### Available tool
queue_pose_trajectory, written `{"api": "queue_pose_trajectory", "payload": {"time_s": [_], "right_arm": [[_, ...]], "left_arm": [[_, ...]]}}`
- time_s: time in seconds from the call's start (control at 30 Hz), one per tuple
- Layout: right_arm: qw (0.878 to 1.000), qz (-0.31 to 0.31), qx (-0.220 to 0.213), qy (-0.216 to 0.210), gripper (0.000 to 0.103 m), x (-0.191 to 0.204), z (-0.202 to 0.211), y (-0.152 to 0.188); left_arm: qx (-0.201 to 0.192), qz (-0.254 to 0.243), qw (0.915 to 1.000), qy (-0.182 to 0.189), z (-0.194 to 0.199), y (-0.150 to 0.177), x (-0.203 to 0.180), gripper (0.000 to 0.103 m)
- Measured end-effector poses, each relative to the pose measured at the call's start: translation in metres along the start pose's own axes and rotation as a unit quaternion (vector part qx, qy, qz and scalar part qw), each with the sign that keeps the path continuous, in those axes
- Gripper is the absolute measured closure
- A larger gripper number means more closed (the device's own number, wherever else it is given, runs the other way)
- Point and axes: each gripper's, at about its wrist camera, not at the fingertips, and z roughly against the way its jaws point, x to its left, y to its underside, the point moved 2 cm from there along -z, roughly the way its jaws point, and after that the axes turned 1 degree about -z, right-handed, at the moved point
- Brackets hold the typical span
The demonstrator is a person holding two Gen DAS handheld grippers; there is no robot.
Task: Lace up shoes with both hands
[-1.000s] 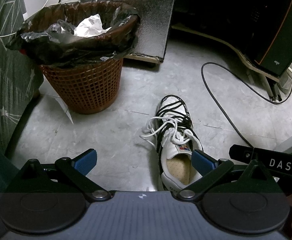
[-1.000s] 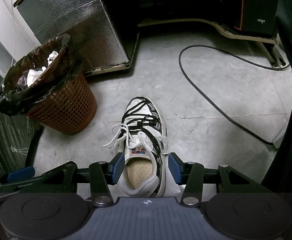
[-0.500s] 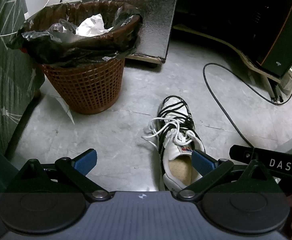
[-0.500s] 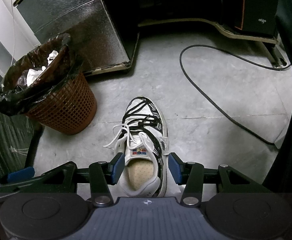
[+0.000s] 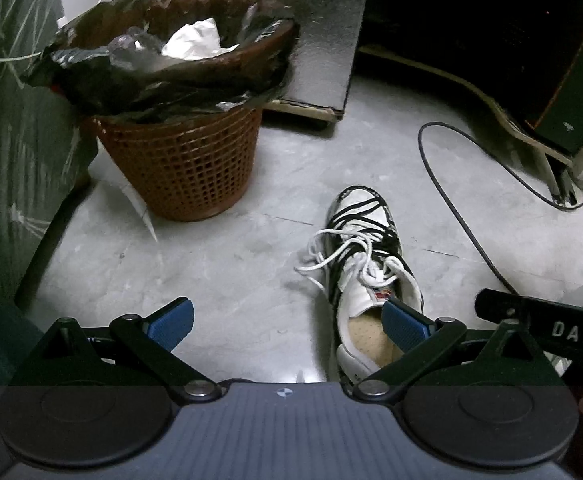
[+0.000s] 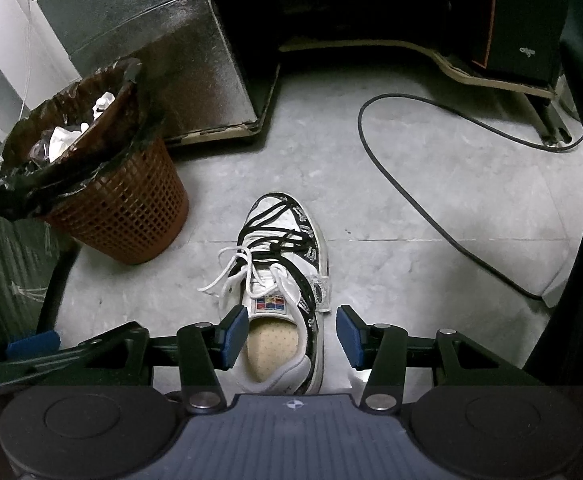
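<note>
Just ahead — shoe (image 6: 281, 292) beyond right hand-held gripper (image 6: 291, 336)

Both wrist cameras are looking forward and down at the floor (image 5: 231, 280) from low, close range. The left view is sitting left of the shoe (image 5: 367, 264), which is lying right of centre. The right view is facing the shoe (image 6: 283, 276) head-on from behind the heel. Both are sharing the shoe, the red bin (image 5: 183, 168) (image 6: 123, 216) far left and the black cable (image 5: 451, 208) (image 6: 411, 196) far right.
</note>
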Motion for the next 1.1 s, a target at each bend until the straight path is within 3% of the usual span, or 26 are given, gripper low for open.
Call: {"api": "queue_pose_trajectory", "payload": {"time_s": [0.47, 1.1], "right_arm": [[1.0, -0.025, -0.009, -0.011, 0.05, -0.0044, 0.0018, -0.0033], [1.0, -0.009, -0.009, -0.008, 0.05, -0.0004, 0.002, -0.0042]], "left_arm": [[-0.013, -0.003, 0.9999, -0.003, 0.0025, -0.0013, -0.0018, 0.0], [-0.024, -0.004, 0.9997, 0.004, 0.0053, -0.004, -0.0038, 0.0]]}}
